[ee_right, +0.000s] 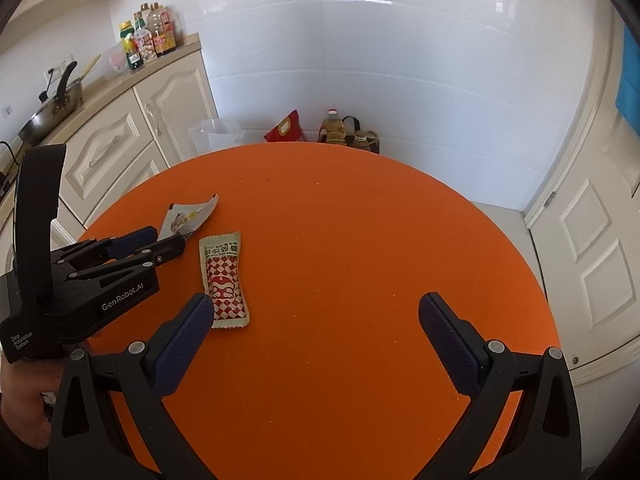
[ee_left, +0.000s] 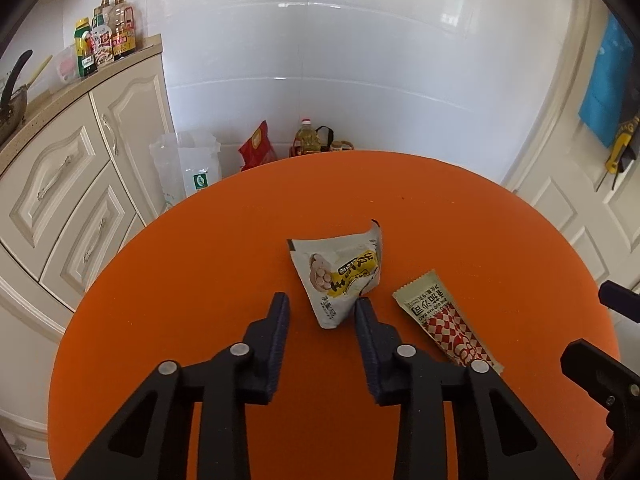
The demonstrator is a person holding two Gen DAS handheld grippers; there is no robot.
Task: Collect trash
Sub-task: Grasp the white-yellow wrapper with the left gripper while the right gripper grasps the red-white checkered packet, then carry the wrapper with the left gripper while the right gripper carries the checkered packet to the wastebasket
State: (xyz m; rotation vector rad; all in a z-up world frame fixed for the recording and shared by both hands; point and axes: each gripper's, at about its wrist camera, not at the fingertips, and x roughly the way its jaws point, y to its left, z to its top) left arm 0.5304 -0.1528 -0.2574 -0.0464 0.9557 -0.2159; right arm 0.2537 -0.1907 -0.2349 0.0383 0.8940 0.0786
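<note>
1. Left gripper (ee_left: 322, 300) – jaws part-closed around the near tip of the white-yellow wrapper (ee_left: 340, 272); right finger touches it, left finger apart, so not clamped
2. Right gripper (ee_right: 316, 312) – wide open, empty, over the orange table (ee_right: 360, 240)
3. Red-checked wrapper (ee_right: 224, 280) lies flat just right of the white one

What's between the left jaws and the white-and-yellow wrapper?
Nothing visible. The left gripper has its jaws either side of the white-and-yellow wrapper's near tip, with only bare orange table around. The red checkered wrapper lies apart, to the right, outside the jaws.
</note>
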